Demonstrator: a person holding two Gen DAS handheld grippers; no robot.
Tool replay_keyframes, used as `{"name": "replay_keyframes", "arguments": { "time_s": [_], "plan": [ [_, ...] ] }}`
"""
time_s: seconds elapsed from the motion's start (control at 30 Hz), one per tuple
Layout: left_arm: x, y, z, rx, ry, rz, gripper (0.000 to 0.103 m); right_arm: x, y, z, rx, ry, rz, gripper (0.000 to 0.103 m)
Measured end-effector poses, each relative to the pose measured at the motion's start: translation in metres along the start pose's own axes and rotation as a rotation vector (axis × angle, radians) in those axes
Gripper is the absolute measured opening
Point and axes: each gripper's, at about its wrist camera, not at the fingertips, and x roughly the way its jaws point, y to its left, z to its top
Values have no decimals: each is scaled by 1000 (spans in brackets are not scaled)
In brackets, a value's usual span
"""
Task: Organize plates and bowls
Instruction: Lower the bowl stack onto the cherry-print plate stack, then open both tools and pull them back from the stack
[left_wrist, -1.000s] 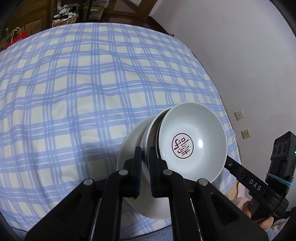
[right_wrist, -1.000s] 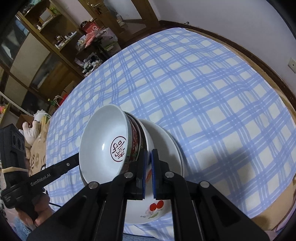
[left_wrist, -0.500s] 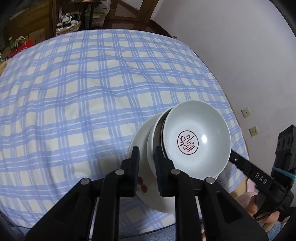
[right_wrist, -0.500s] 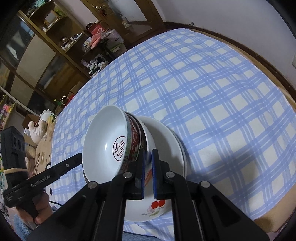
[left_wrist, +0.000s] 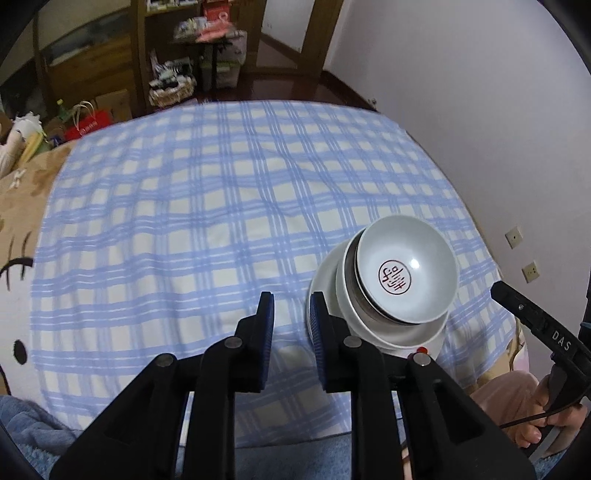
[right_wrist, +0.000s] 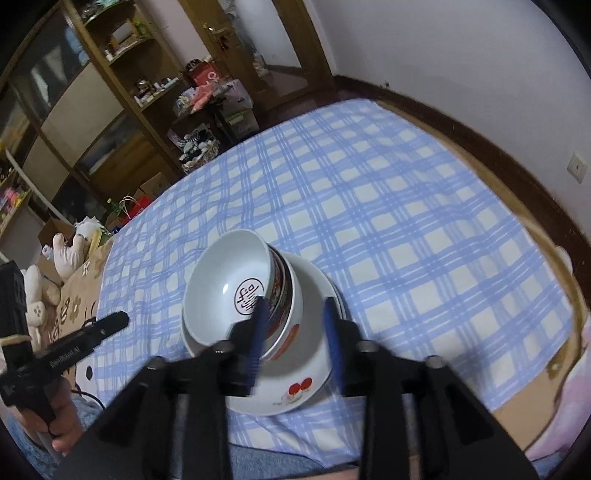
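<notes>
Both grippers lifted off stack (left_wrist: 399, 291), jaws opening, nothing between.

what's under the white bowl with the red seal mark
The white bowl sits nested in a second bowl with a patterned outside, on a white plate with a cherry print. Whether more dishes are stacked between them is hidden.

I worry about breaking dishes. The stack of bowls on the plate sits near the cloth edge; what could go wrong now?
The top bowl leans in the stack, so a bump may slide it off. The plate lies near the checked cloth's front edge. The right gripper, jaws opening, hangs over the stack and could clip it.
</notes>
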Motion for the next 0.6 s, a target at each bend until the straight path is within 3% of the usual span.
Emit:
{"name": "replay_keyframes", "arguments": {
  "time_s": [0.1,0.13,0.2,0.3,0.43,0.47,0.6],
  "plan": [
    [-23,1,-4,10,-43,5,29,-17,6,-1,-33,-25,7,48],
    [-30,1,-7,18,-57,-3,31,-23,8,-2,-36,-38,24,58],
    [-45,0,-12,34,-75,-16,35,-38,11,-4,-41,-73,42,64],
    [-67,-1,-22,53,-124,-15,54,-56,18,-8,-72,-117,26,72],
    [-87,-3,-34,87,-210,5,82,-76,27,-15,-113,-188,15,95],
    [-93,-4,-38,106,-248,17,84,-80,28,-17,-117,-202,13,99],
    [-106,-6,-49,127,-321,55,92,-100,34,-29,-147,-303,-37,103]
  ]
}}
